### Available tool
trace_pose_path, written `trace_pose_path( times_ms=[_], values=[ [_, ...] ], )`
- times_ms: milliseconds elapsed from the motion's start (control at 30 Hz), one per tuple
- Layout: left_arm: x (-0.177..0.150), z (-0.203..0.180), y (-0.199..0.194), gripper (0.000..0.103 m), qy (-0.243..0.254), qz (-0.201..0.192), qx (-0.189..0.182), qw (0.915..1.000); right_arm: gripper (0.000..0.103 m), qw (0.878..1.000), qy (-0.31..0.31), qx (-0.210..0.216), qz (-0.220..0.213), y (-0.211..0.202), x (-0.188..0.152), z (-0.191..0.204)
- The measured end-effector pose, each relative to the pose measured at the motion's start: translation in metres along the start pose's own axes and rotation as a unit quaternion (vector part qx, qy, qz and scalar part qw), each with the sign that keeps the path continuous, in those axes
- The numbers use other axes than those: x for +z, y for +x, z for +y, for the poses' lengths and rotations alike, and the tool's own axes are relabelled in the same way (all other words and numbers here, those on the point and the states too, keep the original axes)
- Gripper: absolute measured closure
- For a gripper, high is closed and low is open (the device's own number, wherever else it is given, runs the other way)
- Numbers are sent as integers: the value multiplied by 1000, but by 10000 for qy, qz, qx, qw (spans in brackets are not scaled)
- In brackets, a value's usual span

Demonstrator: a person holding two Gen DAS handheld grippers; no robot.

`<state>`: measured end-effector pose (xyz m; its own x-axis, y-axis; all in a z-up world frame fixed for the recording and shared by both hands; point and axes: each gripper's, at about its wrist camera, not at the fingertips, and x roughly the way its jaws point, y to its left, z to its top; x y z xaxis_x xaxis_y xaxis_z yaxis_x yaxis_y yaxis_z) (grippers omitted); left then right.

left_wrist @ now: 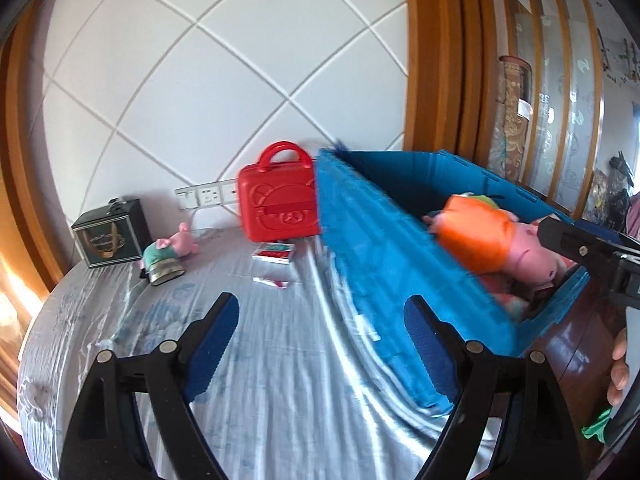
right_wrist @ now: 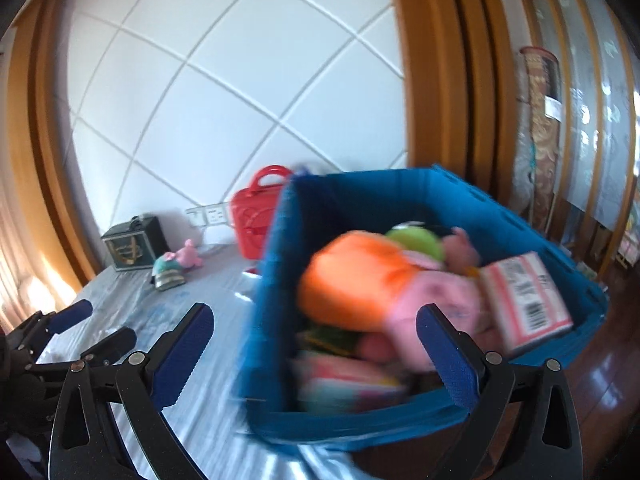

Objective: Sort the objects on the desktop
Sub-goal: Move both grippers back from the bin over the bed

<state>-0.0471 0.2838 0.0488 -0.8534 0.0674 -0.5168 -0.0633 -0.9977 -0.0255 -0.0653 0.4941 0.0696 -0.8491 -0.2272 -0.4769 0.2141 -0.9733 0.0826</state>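
A blue crate (left_wrist: 380, 248) (right_wrist: 360, 196) stands on the right of the cloth-covered table (left_wrist: 260, 380). In it lies a pink plush pig in an orange dress (left_wrist: 480, 236) (right_wrist: 360, 280), beside a pink box with a barcode (right_wrist: 524, 300) and other blurred toys. My right gripper (right_wrist: 316, 356) is open wide over the crate's near wall, its pads clear of the plush. My left gripper (left_wrist: 322, 344) is open and empty above the cloth, left of the crate. On the table remain a small pink plush (left_wrist: 176, 244), a card box (left_wrist: 274, 254) and a thin pink packet (left_wrist: 272, 282).
A red carry case (left_wrist: 278, 204) (right_wrist: 250, 216) leans at the wall behind the crate's left corner. A dark box (left_wrist: 112, 236) stands at the far left. The bare brown table edge (left_wrist: 568, 360) shows right of the crate. A hand (left_wrist: 620, 364) is at the right edge.
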Motion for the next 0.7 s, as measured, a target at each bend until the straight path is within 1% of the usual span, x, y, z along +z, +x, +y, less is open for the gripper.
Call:
trace_pose_path(
  times_ms=[67,100,200,267,333,433,533,700],
  values=[
    [-7,38,-4,18,-116,18,55,9999,0,10000,-65,41,-29,0,0,30],
    [-11,60,-5,18,-167,64,59,9998,0,9999,-67,92,-57,1,-1,52],
    [-22,111,-5,18,-223,211,144,9994,0,9997,-20,237,3,6,-5,92],
    [-30,144,-1,18,-340,312,219,9987,0,9995,-31,261,160,16,-9,114],
    [-39,172,3,18,-520,507,247,9971,0,9987,-85,258,426,31,-13,134],
    [-50,207,8,18,-644,640,405,9950,0,9979,-177,210,586,49,-15,152],
    [-62,241,13,18,-938,739,638,9908,0,9967,-229,240,746,72,-16,166],
    [-70,275,30,18,-1192,904,985,9838,0,9933,-277,432,1039,118,-19,177]
  ],
)
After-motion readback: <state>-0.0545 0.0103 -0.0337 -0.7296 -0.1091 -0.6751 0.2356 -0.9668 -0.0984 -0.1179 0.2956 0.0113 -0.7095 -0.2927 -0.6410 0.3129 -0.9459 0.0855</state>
